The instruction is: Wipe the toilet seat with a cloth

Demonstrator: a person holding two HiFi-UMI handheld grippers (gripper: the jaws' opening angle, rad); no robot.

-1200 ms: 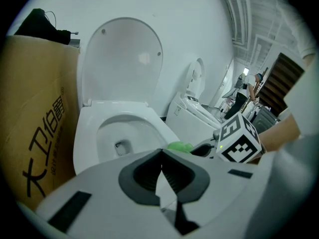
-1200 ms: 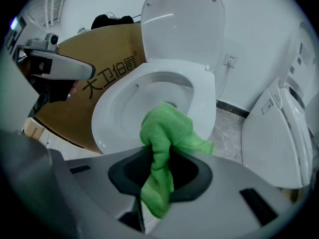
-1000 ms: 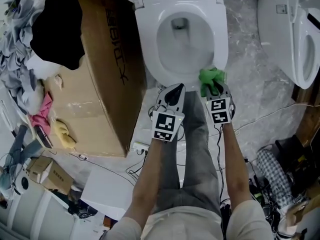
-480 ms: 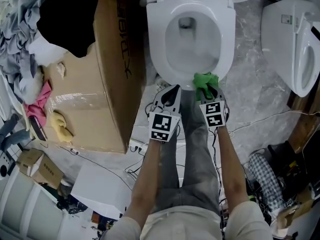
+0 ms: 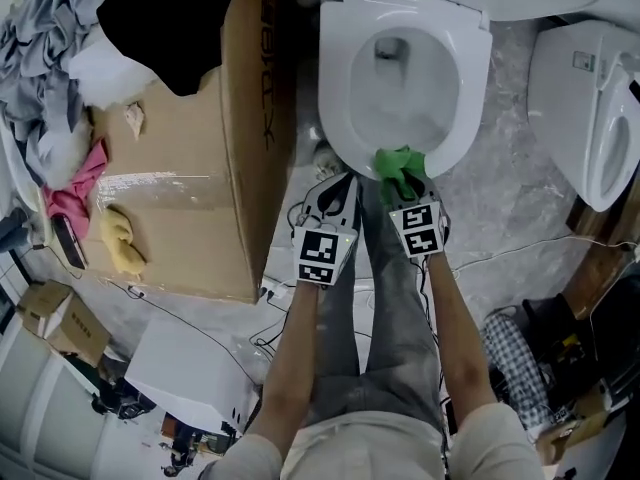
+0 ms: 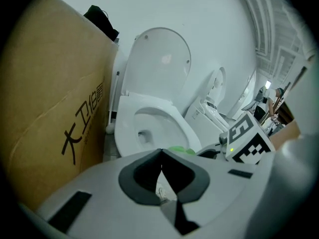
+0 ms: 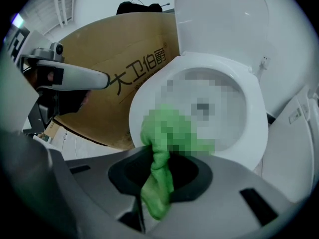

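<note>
Grey marbled floor surrounds a white toilet whose lid stands raised. The right gripper has its jaws closed on a green cloth. One end of the cloth hangs down between the jaws, and the bunched end reaches forward and rests on the front rim of the seat, a little to the right of its middle. The left gripper has its jaws together with nothing between them. It is held just beside the right one, near the front of the seat but not touching it.

A large cardboard box stands close against the left side of the toilet.

The wiping seems to be under way at the front edge only. The pictures do not show which parts of the seat are already clean, because the white surface looks the same everywhere. By this judgement the two sides and the back of the ring are probably left to do.
</note>
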